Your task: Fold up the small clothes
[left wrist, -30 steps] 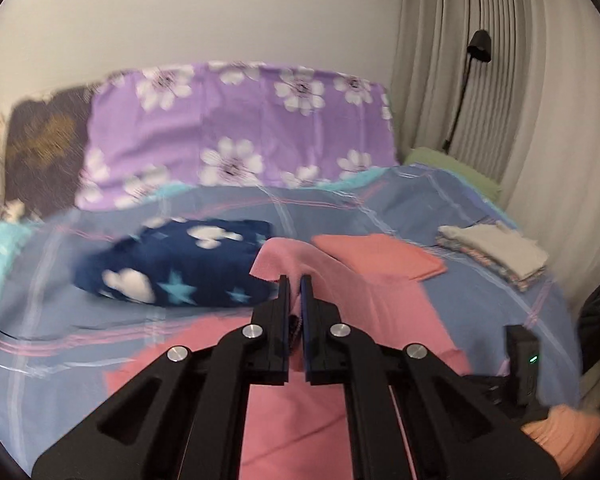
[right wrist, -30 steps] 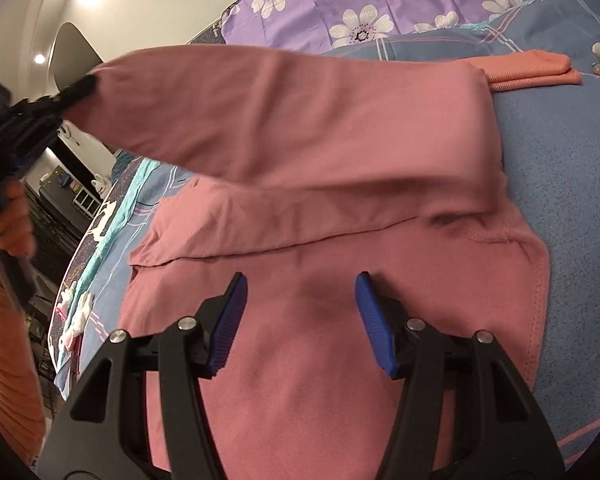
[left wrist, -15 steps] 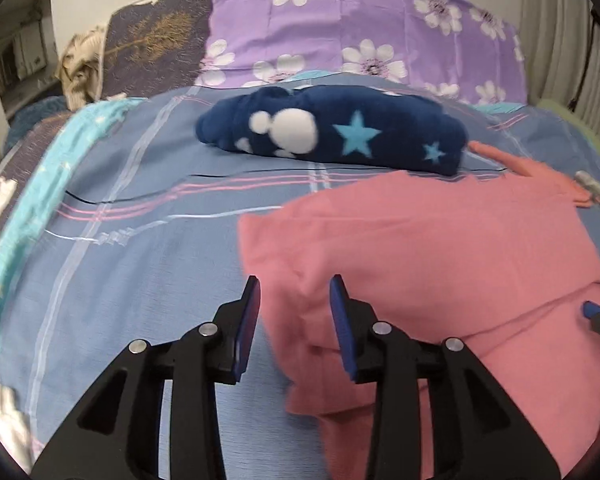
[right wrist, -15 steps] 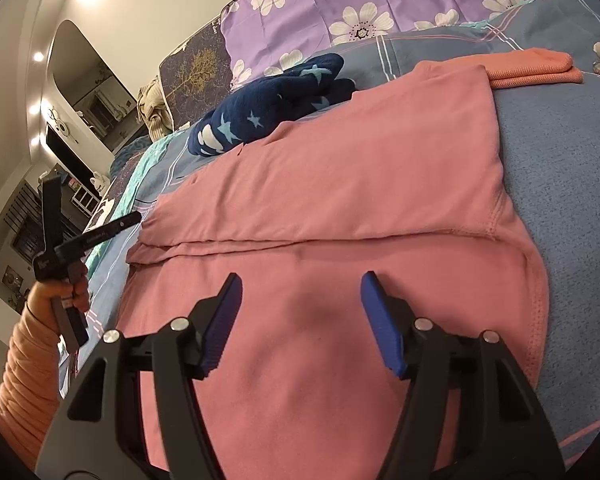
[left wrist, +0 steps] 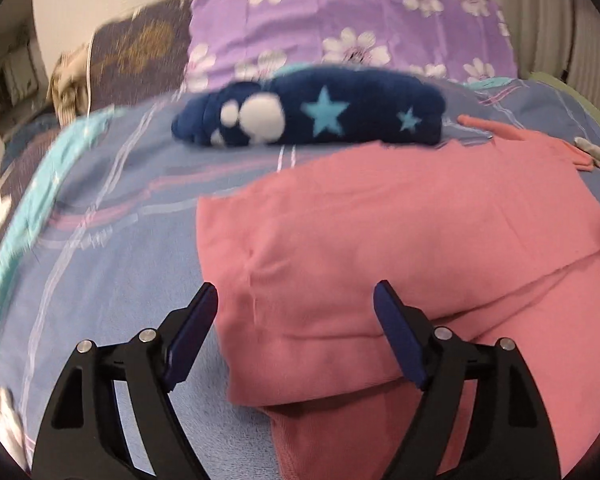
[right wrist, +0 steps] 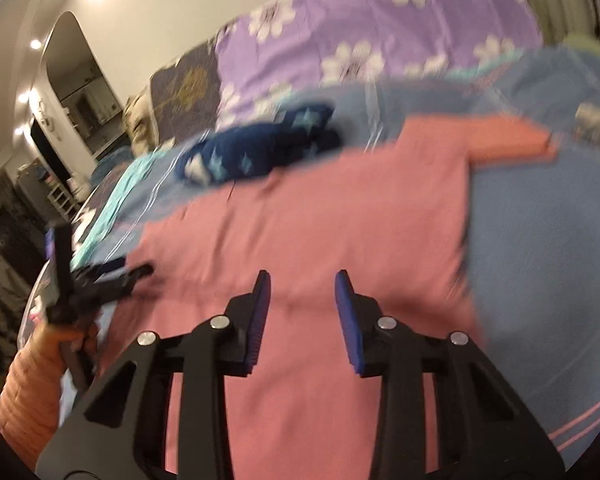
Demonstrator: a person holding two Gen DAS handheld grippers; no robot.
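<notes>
A pink garment lies on the blue plaid bedspread, its far half folded over the near half. It also shows in the right wrist view. My left gripper is wide open and empty, its fingers astride the garment's folded left edge. My right gripper is open and empty, just above the garment's near part. The left gripper also shows in the right wrist view, at the garment's left edge, held by a hand in an orange sleeve.
A rolled navy fleece with stars lies behind the pink garment. A folded orange cloth lies at the far right. Purple flowered pillows stand at the head of the bed. A doorway and furniture are at the left.
One second ago my left gripper held the pink cloth raised. It laid it over, let go, and has now opened wide. The right gripper has moved forward over the garment, its jaws narrower.
</notes>
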